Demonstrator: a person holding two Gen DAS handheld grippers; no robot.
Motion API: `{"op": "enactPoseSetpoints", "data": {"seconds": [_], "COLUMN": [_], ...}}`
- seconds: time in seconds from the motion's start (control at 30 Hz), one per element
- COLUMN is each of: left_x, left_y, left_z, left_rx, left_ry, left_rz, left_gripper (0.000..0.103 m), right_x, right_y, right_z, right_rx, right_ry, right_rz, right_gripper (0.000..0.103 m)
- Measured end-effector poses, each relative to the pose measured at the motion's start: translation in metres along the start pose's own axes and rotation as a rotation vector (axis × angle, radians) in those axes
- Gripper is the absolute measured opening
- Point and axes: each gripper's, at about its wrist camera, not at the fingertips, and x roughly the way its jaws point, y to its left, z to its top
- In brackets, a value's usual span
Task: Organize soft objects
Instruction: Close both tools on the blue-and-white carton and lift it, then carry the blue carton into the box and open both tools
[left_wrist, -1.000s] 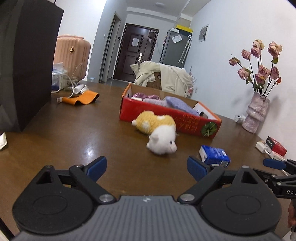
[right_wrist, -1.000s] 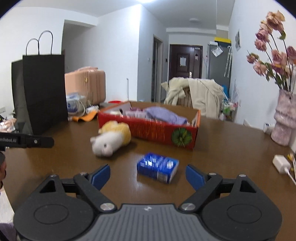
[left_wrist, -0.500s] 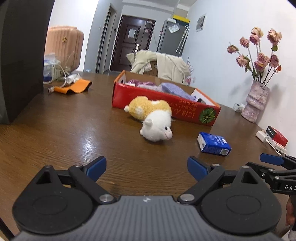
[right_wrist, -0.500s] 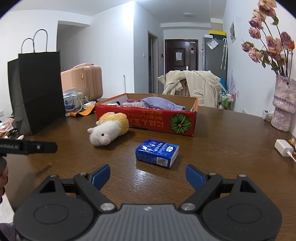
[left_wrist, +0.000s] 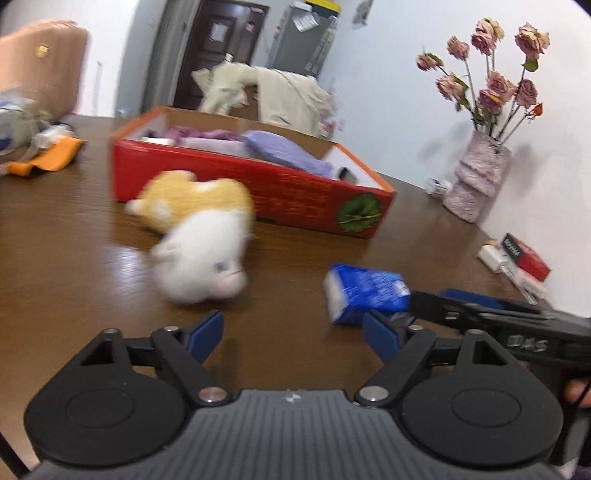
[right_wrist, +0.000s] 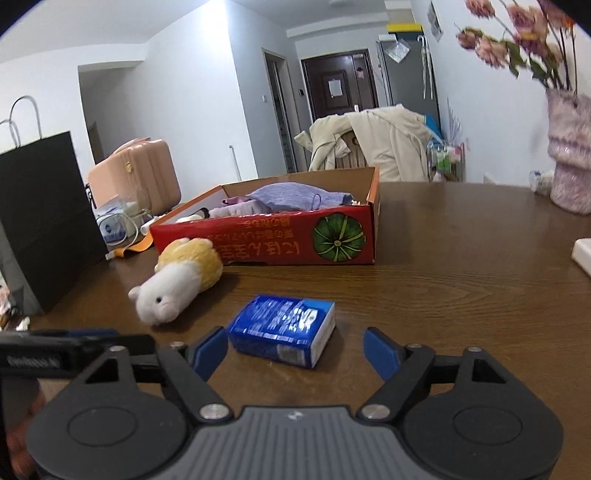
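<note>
A white and yellow plush toy (left_wrist: 201, 243) lies on the brown table in front of a red cardboard box (left_wrist: 255, 188) that holds purple soft cloths (left_wrist: 280, 151). It also shows in the right wrist view (right_wrist: 177, 284), beside the box (right_wrist: 273, 240). A blue tissue pack (left_wrist: 364, 291) lies to its right, and in the right wrist view the pack (right_wrist: 282, 325) sits just ahead of the fingers. My left gripper (left_wrist: 293, 332) is open and empty, close before the plush. My right gripper (right_wrist: 295, 349) is open and empty, close before the pack.
A black paper bag (right_wrist: 40, 229) and a pink suitcase (right_wrist: 136, 173) stand at the left. A vase of dried roses (left_wrist: 480, 177) stands at the right by the wall. A red packet (left_wrist: 526, 254) and a white charger (left_wrist: 493, 256) lie near the right edge. An orange item (left_wrist: 44, 158) lies far left.
Both grippers have moved forward over the table. The plush and the tissue pack now appear larger and closer. Both stay open.
</note>
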Motion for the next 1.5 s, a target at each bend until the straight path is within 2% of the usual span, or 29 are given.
{"op": "enactPoseSetpoints", "data": {"seconds": [0.1, 0.17, 0.2, 0.23, 0.3, 0.33, 0.5, 0.7, 1.0, 1.13, 1.33, 1.5], "left_x": [0.025, 0.042, 0.051, 0.057, 0.069, 0.072, 0.077, 0.075, 0.063, 0.023, -0.032, -0.053], "left_y": [-0.006, -0.006, -0.005, -0.003, 0.0, 0.001, 0.008, 0.002, 0.0, -0.006, -0.003, 0.011], "left_z": [0.016, 0.024, 0.027, 0.029, 0.029, 0.028, 0.025, 0.022, 0.023, 0.023, 0.034, 0.056], "left_rx": [-0.024, -0.054, -0.073, -0.088, -0.107, -0.108, -0.14, -0.092, -0.091, -0.078, -0.076, -0.095], "left_ry": [0.024, 0.044, 0.062, 0.078, 0.102, 0.101, 0.102, 0.068, 0.051, -0.045, -0.171, -0.248], "left_rz": [-0.072, -0.102, -0.12, -0.141, -0.179, -0.174, -0.201, -0.184, -0.17, -0.165, -0.175, -0.164], "left_gripper": [0.069, 0.056, 0.045, 0.038, 0.034, 0.033, 0.033, 0.034, 0.033, 0.033, 0.033, 0.033], "right_x": [0.017, 0.029, 0.034, 0.039, 0.047, 0.05, 0.054, 0.057, 0.056, 0.039, -0.001, -0.014], "right_y": [-0.009, -0.015, -0.018, -0.021, -0.027, -0.029, -0.037, -0.043, -0.043, -0.027, 0.009, 0.036], "right_z": [0.009, 0.016, 0.018, 0.018, 0.016, 0.014, 0.008, 0.007, 0.008, 0.012, 0.025, 0.049], "right_rx": [0.028, 0.058, 0.071, 0.087, 0.11, 0.122, 0.169, 0.196, 0.191, 0.169, 0.121, 0.046], "right_ry": [0.012, 0.027, 0.031, 0.035, 0.044, 0.051, 0.044, 0.054, 0.056, 0.041, -0.035, -0.103], "right_rz": [0.025, 0.046, 0.058, 0.067, 0.079, 0.082, 0.116, 0.138, 0.142, 0.129, 0.154, 0.177], "right_gripper": [0.059, 0.048, 0.042, 0.039, 0.034, 0.034, 0.034, 0.034, 0.033, 0.024, 0.022, 0.021]}}
